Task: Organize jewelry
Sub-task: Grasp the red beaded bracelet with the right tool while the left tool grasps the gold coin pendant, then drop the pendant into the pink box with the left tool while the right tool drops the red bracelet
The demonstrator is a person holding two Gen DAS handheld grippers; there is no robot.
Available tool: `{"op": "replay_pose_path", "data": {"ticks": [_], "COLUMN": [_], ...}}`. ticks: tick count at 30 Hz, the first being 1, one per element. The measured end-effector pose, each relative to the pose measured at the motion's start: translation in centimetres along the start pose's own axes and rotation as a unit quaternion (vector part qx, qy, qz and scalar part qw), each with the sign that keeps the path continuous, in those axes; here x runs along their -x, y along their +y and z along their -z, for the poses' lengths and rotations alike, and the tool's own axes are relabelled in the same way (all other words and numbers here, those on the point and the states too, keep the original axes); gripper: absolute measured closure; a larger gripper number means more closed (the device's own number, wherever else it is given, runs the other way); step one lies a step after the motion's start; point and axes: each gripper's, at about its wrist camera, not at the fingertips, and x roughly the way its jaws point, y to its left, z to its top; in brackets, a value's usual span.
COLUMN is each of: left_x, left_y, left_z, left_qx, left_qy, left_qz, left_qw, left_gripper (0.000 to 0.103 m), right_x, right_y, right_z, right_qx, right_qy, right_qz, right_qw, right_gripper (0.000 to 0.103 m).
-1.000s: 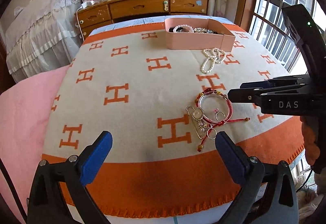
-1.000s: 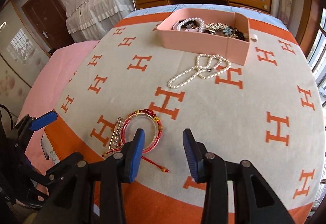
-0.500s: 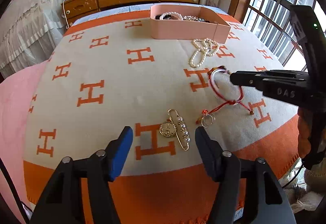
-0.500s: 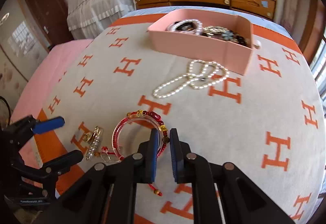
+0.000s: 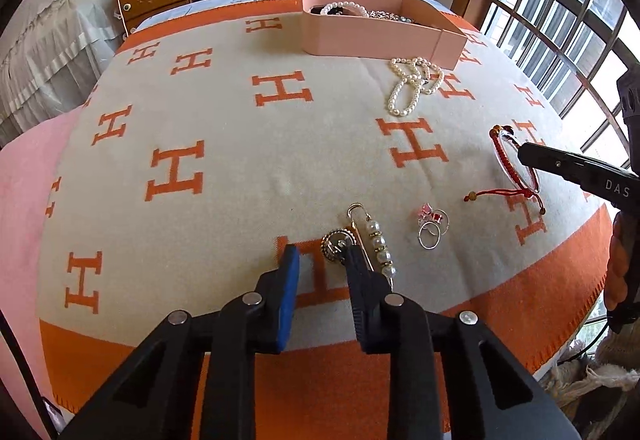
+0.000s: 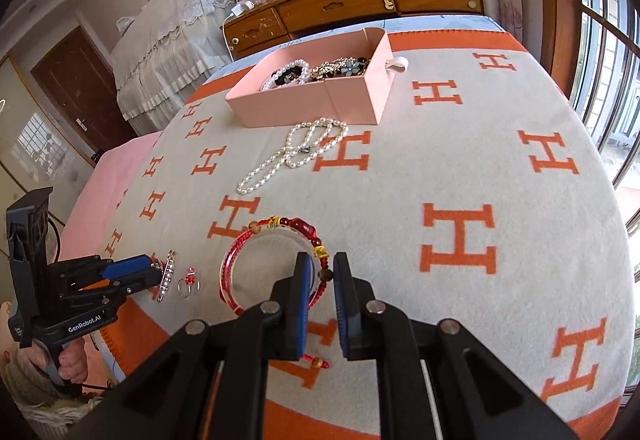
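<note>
Right wrist view: right gripper (image 6: 320,272) clamps the red bracelet (image 6: 276,260); left gripper (image 6: 150,274) has just been closing around the brooch (image 5: 362,240); pearl necklace (image 6: 296,151) and rings (image 5: 432,226) lie outside the pink box (image 6: 352,95) at upper centre

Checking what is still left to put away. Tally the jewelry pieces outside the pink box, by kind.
Pearl necklace: 1
Red bracelet: 1
Pearl brooch pin: 1
Rings: 2
Total: 5

Wrist views downward (shared blanket (image 5: 224,111))
</note>
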Motion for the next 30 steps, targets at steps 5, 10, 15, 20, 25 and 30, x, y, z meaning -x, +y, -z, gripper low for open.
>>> {"op": "replay_pose_path", "data": {"ticks": [5, 10, 15, 20, 25, 30], "left_x": [-0.2, -0.5, -0.5, 0.2, 4.0, 8.8], "left_y": [-0.2, -0.2, -0.5, 0.2, 0.5, 0.1], "left_z": [-0.3, -1.0, -1.0, -1.1, -3.2, -8.2], "left_qx": [-0.011, -0.023, -0.034, -0.014, -0.017, -0.029], "left_qy": [-0.003, -0.006, -0.009, -0.013, -0.058, -0.122], "left_qz": [-0.005, -0.003, -0.005, -0.008, -0.017, -0.039], "left_qw": [0.9999, 0.9997, 0.9994, 0.9998, 0.9980, 0.9913], "left_gripper": [0.081, 0.081, 0.086, 0.086, 0.086, 0.086], "right_x": [-1.0, -1.1, -1.1, -0.5, 1.6, 4.9], "right_y": [0.3, 0.3, 0.3, 0.8, 2.0, 3.8], "right_z": [0.1, 0.2, 0.2, -0.2, -2.3, -6.5], "right_qx": [0.003, 0.002, -0.002, -0.001, 0.016, 0.051], "right_qy": [0.011, 0.012, 0.012, 0.003, -0.031, -0.090], "right_qz": [-0.008, -0.012, -0.009, -0.008, -0.002, 0.026], "right_qw": [1.000, 1.000, 1.000, 1.000, 0.999, 0.994], "right_gripper": [0.092, 0.092, 0.092, 0.092, 0.092, 0.092]}}
